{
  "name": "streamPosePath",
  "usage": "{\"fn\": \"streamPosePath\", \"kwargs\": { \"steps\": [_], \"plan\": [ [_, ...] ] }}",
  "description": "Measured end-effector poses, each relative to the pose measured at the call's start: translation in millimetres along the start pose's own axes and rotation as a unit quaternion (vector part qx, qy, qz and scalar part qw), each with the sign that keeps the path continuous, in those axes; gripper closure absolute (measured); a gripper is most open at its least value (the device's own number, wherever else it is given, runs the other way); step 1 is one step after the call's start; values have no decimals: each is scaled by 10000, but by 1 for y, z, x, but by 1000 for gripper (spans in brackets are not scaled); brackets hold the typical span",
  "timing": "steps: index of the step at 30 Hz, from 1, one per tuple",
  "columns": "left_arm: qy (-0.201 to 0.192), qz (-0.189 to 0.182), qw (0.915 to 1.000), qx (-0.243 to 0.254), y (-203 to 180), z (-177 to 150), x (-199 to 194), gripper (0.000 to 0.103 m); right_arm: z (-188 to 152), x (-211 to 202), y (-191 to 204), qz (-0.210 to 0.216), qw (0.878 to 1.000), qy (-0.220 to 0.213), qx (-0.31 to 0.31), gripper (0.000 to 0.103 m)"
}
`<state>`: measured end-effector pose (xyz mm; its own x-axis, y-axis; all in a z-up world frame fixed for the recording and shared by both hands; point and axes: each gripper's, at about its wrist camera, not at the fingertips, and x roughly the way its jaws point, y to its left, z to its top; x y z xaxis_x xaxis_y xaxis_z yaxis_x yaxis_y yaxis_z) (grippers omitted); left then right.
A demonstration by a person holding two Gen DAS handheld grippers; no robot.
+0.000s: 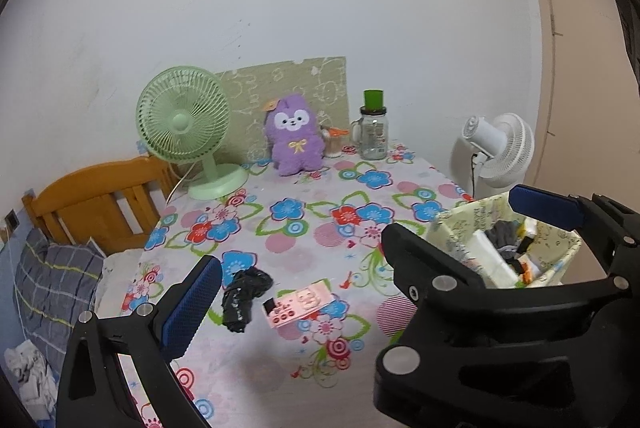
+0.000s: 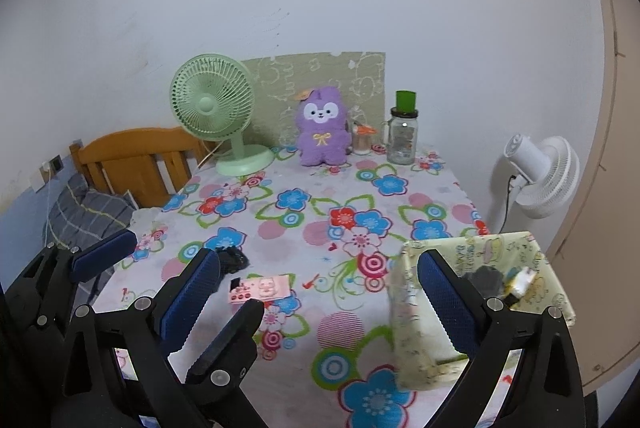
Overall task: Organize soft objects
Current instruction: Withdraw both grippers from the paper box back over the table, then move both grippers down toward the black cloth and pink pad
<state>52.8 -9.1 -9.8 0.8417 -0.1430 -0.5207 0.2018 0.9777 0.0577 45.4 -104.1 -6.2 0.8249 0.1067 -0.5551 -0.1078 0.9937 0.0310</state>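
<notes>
Left gripper [image 1: 360,240] hangs wide open and empty over the flowered tablecloth [image 1: 280,228], its right finger [image 1: 544,205] crossing the fabric storage box [image 1: 556,268]. Below it lie a crumpled black item [image 1: 242,298], hard to identify, and a pink pack [image 1: 298,302]. The right gripper [image 2: 320,292], likewise spread and holding nothing, partly hides the box's dark, jumbled contents [image 2: 486,280]. A purple plush toy [image 1: 296,135] sits at the table's far edge.
</notes>
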Motion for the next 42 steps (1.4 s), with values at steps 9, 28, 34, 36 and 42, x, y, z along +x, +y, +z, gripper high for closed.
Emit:
{"fn": "streamPosePath", "kwargs": {
  "steps": [9,28,34,36,42],
  "plan": [
    [274,142,9994,-185,29,-7,28,0,-2,34,17,128,9999,25,-35,3],
    [1064,336,9931,-361,78,-33,109,0,-13,122,44,273,9982,447,-286,3],
    [1221,316,9916,-297,84,-46,127,0,-25,149,47,251,9967,726,-251,3],
    [1309,259,9906,-295,84,-51,134,0,-29,158,48,229,9960,821,-270,3],
    [1456,293,9889,-94,78,-62,149,0,-40,179,49,232,9933,1091,-291,3]
  ]
}}
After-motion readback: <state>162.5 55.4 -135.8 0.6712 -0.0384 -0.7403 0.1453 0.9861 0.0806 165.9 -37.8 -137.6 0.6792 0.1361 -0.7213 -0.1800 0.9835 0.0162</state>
